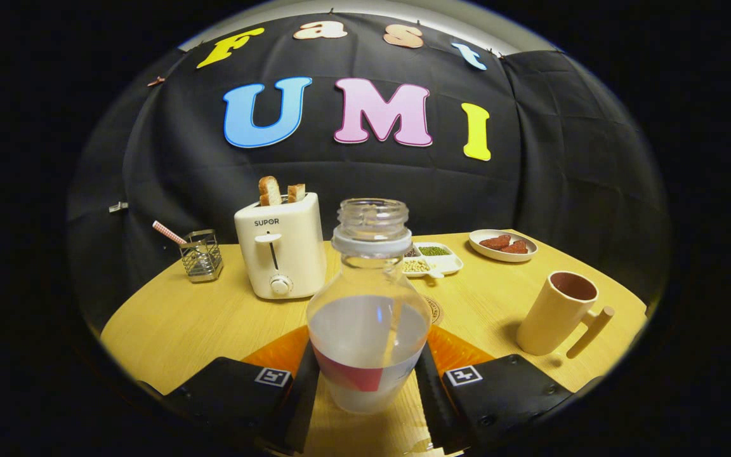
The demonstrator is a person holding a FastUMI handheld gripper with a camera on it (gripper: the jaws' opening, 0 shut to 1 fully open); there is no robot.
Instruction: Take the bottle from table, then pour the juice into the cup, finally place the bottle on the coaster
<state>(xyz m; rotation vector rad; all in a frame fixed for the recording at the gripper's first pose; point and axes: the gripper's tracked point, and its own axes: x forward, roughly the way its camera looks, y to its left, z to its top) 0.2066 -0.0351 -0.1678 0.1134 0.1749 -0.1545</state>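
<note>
Bottle: upright, uncapped, between the fingers, its base apparently on the table.
Gripper: both fingers pressed against the bottle's lower sides.
Cup: ahead, to the right.

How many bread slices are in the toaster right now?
2: both stand in the toaster's top slots, beyond the bottle and the tongs; left slice, right slice.

A white toaster stands on the wooden table with two bread slices poking up. Left of it sits a wire holder; right, a divided dish of beans, then a plate of reddish pieces.
</note>
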